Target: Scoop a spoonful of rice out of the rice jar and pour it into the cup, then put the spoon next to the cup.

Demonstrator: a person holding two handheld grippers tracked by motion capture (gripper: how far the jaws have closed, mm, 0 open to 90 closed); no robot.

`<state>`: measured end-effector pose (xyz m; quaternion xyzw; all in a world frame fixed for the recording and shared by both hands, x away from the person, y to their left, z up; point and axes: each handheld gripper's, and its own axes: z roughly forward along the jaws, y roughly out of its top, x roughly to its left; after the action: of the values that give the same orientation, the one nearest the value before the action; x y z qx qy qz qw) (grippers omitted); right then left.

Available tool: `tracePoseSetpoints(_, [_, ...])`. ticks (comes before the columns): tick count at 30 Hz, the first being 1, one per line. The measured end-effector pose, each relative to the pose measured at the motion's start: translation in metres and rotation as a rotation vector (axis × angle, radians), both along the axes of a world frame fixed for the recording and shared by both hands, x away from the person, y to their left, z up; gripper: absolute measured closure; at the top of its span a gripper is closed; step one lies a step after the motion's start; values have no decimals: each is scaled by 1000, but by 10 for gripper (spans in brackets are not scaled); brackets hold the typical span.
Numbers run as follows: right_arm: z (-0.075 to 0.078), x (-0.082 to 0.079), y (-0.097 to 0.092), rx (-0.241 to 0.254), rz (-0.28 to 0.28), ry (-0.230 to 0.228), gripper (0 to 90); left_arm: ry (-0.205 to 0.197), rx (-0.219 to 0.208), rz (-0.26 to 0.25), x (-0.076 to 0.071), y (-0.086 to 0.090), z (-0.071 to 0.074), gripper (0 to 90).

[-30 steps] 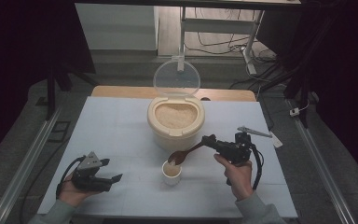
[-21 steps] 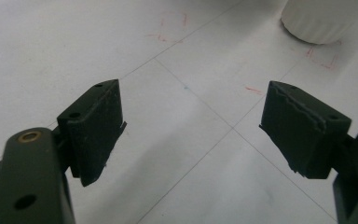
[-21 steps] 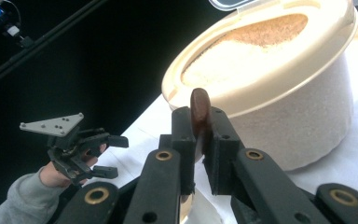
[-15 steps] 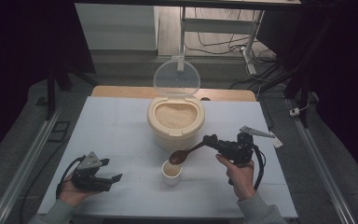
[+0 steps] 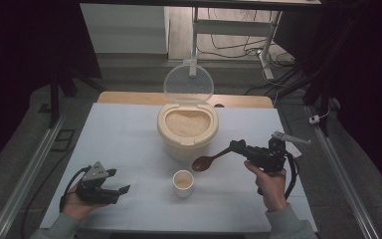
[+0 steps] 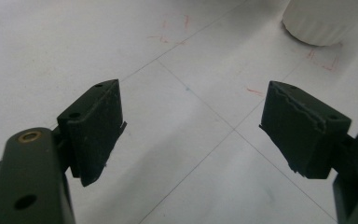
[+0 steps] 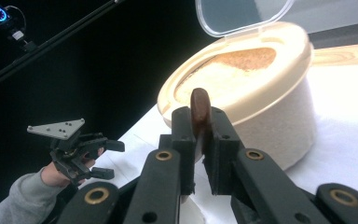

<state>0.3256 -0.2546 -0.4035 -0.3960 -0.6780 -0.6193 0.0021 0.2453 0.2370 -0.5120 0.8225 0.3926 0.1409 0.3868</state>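
A cream tub (image 5: 187, 132) full of pale grain stands at the table's middle, its clear lid (image 5: 188, 83) tipped up behind it. A small white cup (image 5: 183, 182) sits in front of it. My right gripper (image 5: 238, 146) is shut on the handle of a brown wooden spoon (image 5: 206, 162), whose bowl hangs above the table just right of the cup. In the right gripper view the spoon handle (image 7: 199, 111) is pinched between the jaws, with the tub (image 7: 261, 107) behind. My left gripper (image 5: 118, 181) rests open near the front left, empty (image 6: 191, 126).
The white table top (image 5: 124, 144) has faint grid lines and red marks. A wooden strip (image 5: 119, 97) edges its far side. Metal rails (image 5: 25, 174) run along both sides. The white cup's base (image 6: 324, 23) shows beyond the left jaws. Cables and a frame lie behind.
The right gripper has lifted the spoon up and away to the right of the cup. The left gripper has stayed where it was.
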Motion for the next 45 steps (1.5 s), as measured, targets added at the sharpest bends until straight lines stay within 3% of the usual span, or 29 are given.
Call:
tracePoseSetpoints(8, [5, 2, -18, -55, 22, 26, 833, -9, 0, 2, 0, -2, 1, 205])
tracePoseSetpoints(16, [5, 4, -18, -130, 83, 64, 832, -11, 2, 1, 0, -1, 1, 205])
tracePoseSetpoints(38, [-22, 14, 29, -349, 359, 235, 832, -5, 4, -8, 1, -2, 0, 204])
tracePoseSetpoints(45, [-32, 23, 41, -369, 369, 257, 829, -4, 5, -10, 1, -2, 0, 204])
